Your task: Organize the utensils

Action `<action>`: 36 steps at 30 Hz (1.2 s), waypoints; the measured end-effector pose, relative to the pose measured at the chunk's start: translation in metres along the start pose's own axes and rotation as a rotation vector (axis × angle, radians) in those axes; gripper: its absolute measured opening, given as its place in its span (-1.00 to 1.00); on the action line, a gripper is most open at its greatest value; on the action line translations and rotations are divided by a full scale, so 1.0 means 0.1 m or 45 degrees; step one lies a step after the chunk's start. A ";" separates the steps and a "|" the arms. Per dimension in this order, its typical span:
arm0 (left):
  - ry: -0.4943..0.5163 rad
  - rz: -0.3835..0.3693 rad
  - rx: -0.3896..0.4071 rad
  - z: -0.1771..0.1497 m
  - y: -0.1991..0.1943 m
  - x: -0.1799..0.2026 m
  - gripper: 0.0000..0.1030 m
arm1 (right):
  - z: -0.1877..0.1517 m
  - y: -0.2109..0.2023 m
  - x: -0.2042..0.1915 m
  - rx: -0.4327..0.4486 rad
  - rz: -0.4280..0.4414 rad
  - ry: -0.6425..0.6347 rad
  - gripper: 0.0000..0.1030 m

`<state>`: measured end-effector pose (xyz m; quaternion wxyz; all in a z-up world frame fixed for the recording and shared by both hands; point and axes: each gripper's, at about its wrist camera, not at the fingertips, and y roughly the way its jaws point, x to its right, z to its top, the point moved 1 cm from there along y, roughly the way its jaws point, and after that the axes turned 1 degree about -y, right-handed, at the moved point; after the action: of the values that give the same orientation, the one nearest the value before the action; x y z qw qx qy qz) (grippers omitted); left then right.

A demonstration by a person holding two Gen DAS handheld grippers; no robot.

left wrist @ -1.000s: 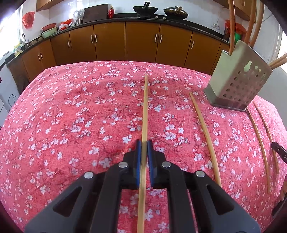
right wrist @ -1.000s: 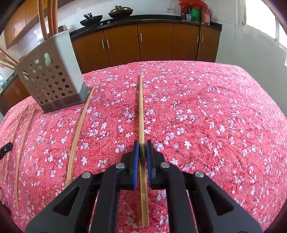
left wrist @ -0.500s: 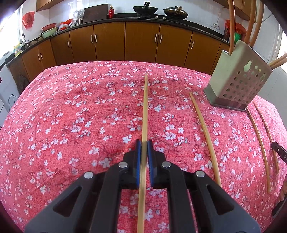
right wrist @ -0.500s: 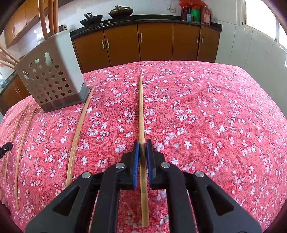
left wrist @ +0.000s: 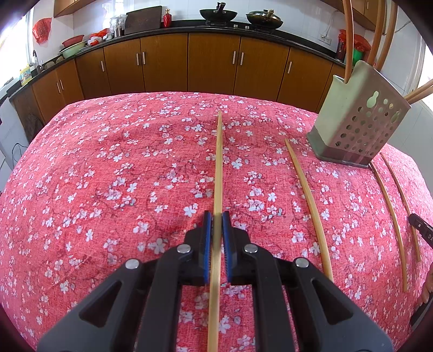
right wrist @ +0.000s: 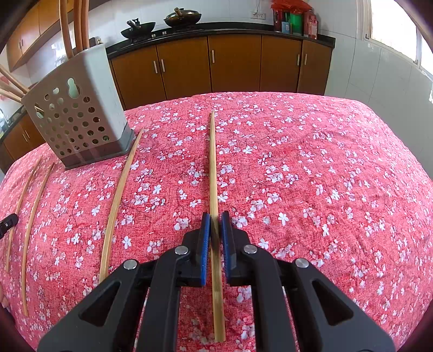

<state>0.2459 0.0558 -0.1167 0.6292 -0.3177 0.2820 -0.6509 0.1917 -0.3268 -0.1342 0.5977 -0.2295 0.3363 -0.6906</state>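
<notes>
Brown kitchen cabinets (left wrist: pixel 211 65) line the far wall under a dark worktop carrying 2 woks (left wrist: pixel 217 13), and in front of them spreads a counter covered by a red cloth with white blossoms (left wrist: pixel 108 168). Furthest left, the left hand-held gripper (left wrist: pixel 216 224) has its blue pads nearly together, pinching a bamboo chopstick (left wrist: pixel 218 162) that runs straight away from it along the cloth. To its right lies a loose chopstick (left wrist: pixel 305 195), then a grey perforated utensil holder (left wrist: pixel 360 127) standing tilted in the fisheye view, with several chopsticks (left wrist: pixel 349 38) already poking out of its top. Beyond the holder 2 more thin chopsticks (left wrist: pixel 389 216) lie side by side on the cloth, near the tip of the other tool at the frame edge. In the right wrist view the same holder (right wrist: pixel 78 113) sits to the left, with a chopstick (right wrist: pixel 119 200) lying just beside its base. The right hand-held gripper (right wrist: pixel 215 224) is likewise closed down on another chopstick (right wrist: pixel 213 168), whose near end reaches back past the pads and rests on the cloth.
</notes>
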 end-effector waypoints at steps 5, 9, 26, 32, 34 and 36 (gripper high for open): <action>0.000 0.000 0.000 0.00 0.00 0.00 -0.78 | 0.00 0.00 -0.01 -0.001 0.000 0.000 -0.81; -0.001 0.000 0.000 0.00 0.00 0.00 -0.78 | 0.00 0.00 -0.01 -0.001 -0.001 0.000 -0.80; -0.001 -0.001 -0.001 0.00 0.00 -0.01 -0.78 | 0.00 0.00 -0.02 -0.001 -0.002 -0.001 -0.79; -0.001 -0.002 -0.001 0.00 0.00 -0.01 -0.78 | 0.00 0.00 -0.03 -0.002 -0.001 0.000 -0.79; -0.002 -0.002 -0.001 0.00 0.00 -0.01 -0.78 | 0.00 0.00 -0.03 -0.002 -0.002 -0.001 -0.79; -0.002 -0.003 -0.001 0.00 0.00 -0.01 -0.77 | 0.00 0.00 -0.03 -0.002 -0.002 -0.001 -0.79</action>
<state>0.2463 0.0571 -0.1165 0.6286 -0.3187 0.2815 -0.6512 0.1924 -0.3238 -0.1342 0.5971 -0.2304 0.3364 -0.6908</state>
